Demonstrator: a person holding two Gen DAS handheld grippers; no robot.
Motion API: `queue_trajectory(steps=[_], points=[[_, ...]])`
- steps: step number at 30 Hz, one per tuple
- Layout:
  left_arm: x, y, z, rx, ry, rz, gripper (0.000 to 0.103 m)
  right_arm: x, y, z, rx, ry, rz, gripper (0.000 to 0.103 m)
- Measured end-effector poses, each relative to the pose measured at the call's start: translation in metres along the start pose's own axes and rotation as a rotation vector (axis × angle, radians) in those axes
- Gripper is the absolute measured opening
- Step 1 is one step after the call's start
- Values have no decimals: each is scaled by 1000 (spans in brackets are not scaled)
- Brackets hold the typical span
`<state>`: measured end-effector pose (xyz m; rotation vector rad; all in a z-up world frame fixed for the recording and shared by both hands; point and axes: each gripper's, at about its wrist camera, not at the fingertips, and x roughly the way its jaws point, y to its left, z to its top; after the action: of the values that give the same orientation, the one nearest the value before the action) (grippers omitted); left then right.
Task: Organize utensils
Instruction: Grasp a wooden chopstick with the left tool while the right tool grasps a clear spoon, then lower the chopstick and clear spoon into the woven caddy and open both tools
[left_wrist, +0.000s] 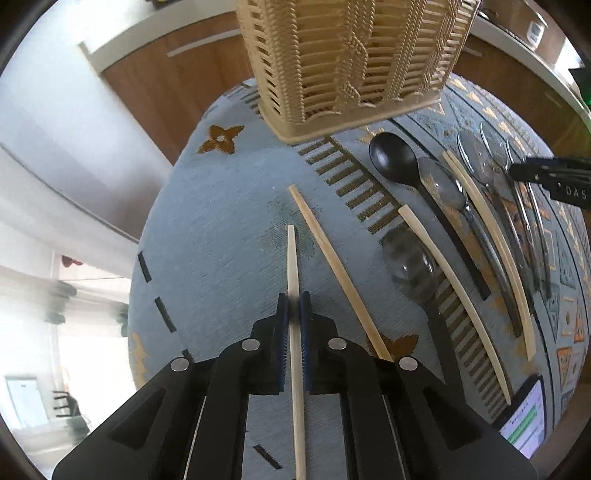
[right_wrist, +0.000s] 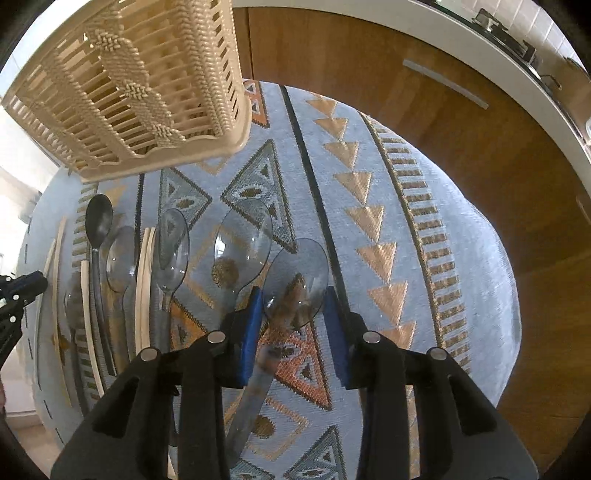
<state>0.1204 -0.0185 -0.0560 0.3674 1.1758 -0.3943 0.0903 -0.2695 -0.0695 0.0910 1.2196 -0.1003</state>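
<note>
Only the left wrist view shows the left gripper (left_wrist: 294, 306) pinching a pale wooden chopstick (left_wrist: 293, 266) tight between its blue pads, the stick pointing ahead over the light blue patterned cloth (left_wrist: 221, 236). A second loose chopstick (left_wrist: 332, 258) lies just beside it.

Only the right wrist view shows the right gripper (right_wrist: 295, 306) with jaws wide, a smoky clear plastic spoon (right_wrist: 295, 280) lying between them; whether a pad touches it, I cannot tell. Beyond stands the cream woven plastic basket (right_wrist: 147, 92).
</note>
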Motion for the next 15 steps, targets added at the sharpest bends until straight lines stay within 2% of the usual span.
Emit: queue_trajectory(steps=[3, 8, 12, 15], points=[[-14, 2, -5, -44, -100, -41, 3, -17, -11, -12, 4, -71, 17, 30], [-70, 10, -11, -135, -352, -140, 3, -60, -14, -32, 12, -239, 96, 30], [-121, 9, -7, -150, -573, -147, 3, -109, -3, -45, -34, -428, 121, 30], [-158, 9, 0, -170, -722, -163, 4, -146, 3, -37, -43, -561, 150, 30]])
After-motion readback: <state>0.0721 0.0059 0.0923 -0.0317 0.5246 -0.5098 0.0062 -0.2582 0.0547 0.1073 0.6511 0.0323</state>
